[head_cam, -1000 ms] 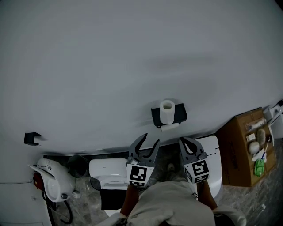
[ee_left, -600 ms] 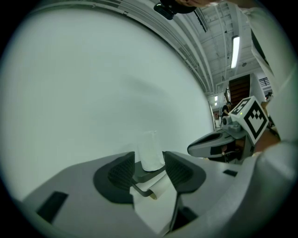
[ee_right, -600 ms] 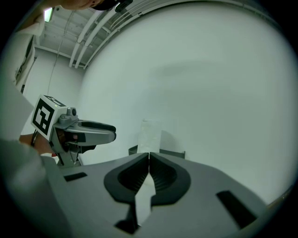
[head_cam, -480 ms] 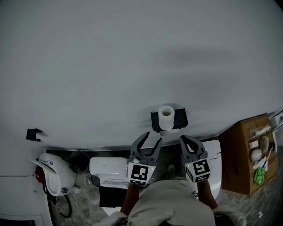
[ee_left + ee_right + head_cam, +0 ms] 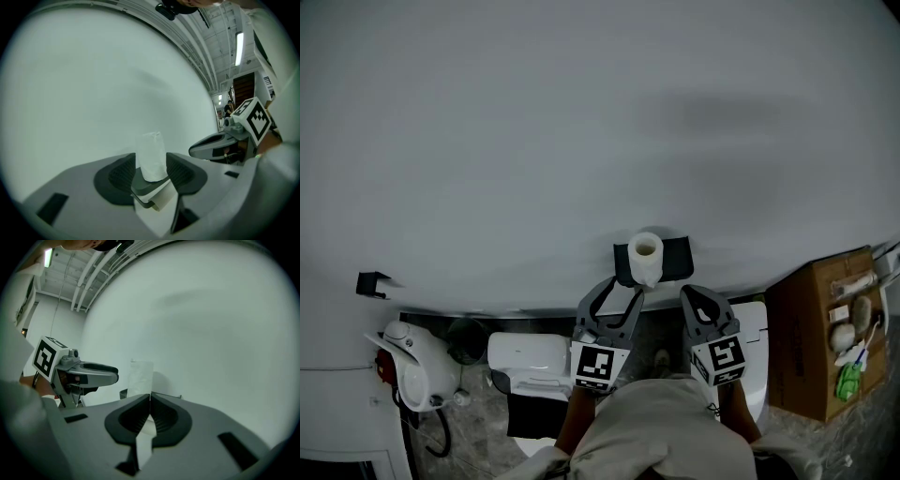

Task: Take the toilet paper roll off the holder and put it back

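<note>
— What fills most of our head view?
— The pale wall (image 5: 581, 122), across the upper two thirds. Below it, at the right edge, we see a cardboard box (image 5: 811, 337) with small items on top. A white toilet (image 5: 756, 349) sits between the box and our arms.
— And lower left?
— A white boxy unit (image 5: 525, 354) and a white appliance (image 5: 411, 375) with a red part, both on the grey floor (image 5: 478, 427).
— Where is the roll?
— The toilet paper roll (image 5: 645, 255) stands upright on the black holder (image 5: 677, 257), on the wall just right of centre.
— Our fingers?
— On the left gripper (image 5: 621, 287) they are spread and hold nothing. Their tips are just below the roll, which shows through the gap. On the right gripper (image 5: 697, 298), lower right of the holder, they are pressed together and empty. A small black hook (image 5: 370, 283) sits on the wall, far left.
</note>
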A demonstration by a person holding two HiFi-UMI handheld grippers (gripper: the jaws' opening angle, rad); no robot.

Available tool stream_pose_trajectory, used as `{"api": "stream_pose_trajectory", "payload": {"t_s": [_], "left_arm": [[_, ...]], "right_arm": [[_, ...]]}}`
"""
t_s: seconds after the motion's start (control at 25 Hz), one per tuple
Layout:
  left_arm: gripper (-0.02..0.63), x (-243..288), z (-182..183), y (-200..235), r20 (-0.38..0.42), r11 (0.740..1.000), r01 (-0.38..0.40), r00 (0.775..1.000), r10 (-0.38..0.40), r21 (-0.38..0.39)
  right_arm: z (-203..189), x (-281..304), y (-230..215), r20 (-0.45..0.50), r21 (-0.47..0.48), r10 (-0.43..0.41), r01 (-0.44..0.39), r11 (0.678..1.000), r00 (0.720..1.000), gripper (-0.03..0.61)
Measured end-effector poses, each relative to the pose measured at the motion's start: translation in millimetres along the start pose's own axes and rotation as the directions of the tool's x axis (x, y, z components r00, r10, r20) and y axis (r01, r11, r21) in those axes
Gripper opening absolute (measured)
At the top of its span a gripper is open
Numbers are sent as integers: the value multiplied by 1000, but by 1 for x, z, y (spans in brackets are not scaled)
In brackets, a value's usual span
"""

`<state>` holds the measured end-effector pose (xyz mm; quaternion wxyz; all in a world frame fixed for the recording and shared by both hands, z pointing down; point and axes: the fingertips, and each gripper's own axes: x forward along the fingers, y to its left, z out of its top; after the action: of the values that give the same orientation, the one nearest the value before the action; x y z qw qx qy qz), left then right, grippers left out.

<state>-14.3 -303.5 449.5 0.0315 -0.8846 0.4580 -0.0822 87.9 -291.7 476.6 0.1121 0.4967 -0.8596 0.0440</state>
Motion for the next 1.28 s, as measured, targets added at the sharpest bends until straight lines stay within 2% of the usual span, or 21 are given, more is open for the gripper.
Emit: {"api": "stream_pose_trajectory", "payload": {"t_s": [0.2, 0.88, 1.28], "left_arm": [[213, 11, -2, -1, -14, 1000, 9, 1000, -9, -18], [319, 43, -6, -4, -67, 998, 57, 996, -59, -31], [327, 63, -6, -6, -78, 997, 78, 994, -79, -24]], "right_arm": [[1, 5, -8, 4, 3, 8, -8, 1000, 1000, 0], [0, 17, -24, -1, 14, 21, -21, 1000, 1000, 0], [-4, 20, -28, -12, 21, 24, -23, 1000, 1000, -2]]}}
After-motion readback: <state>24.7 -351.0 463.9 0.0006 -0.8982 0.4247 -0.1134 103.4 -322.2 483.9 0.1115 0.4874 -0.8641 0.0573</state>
